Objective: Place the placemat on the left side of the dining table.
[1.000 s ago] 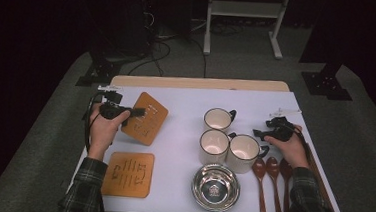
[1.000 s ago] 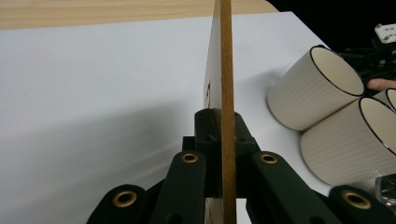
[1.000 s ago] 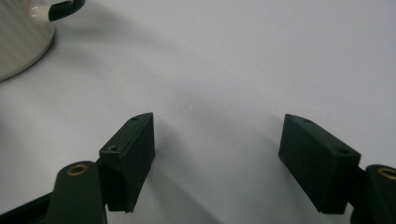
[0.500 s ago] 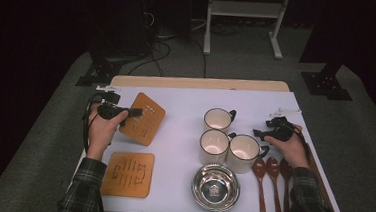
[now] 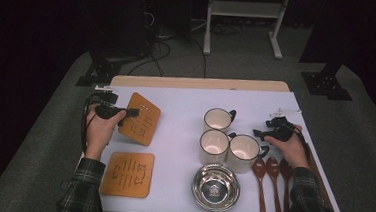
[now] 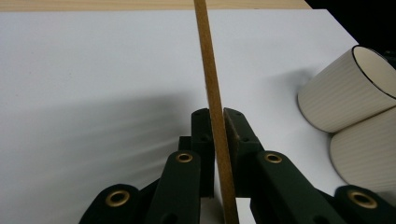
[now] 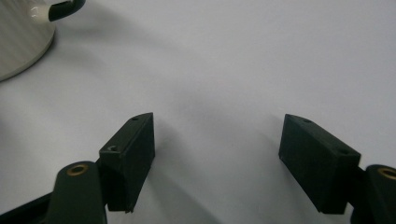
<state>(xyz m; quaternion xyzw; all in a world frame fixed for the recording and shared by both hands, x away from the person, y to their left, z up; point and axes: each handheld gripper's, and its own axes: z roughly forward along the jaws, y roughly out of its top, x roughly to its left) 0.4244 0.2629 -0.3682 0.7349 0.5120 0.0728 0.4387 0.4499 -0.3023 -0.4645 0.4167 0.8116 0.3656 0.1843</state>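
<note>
My left gripper (image 5: 132, 113) is shut on the left edge of a wooden coaster (image 5: 143, 119), which it holds tilted above the white table at the back left. In the left gripper view the coaster (image 6: 208, 70) stands edge-on between the pads of the gripper (image 6: 217, 133). Its jaws have just been opening a little, with the coaster still between them. My right gripper (image 5: 258, 134) rests at the right of the table, open, its tips toward the handle of a cream cup (image 5: 243, 151). Nothing lies between its jaws (image 7: 217, 158).
A second wooden coaster (image 5: 127, 174) lies flat at the front left. Two more cream cups (image 5: 218, 119) (image 5: 214, 141) stand mid-table, and a steel bowl (image 5: 216, 187) sits in front of them. Three brown spoons (image 5: 273, 176) lie at the front right beside my right hand.
</note>
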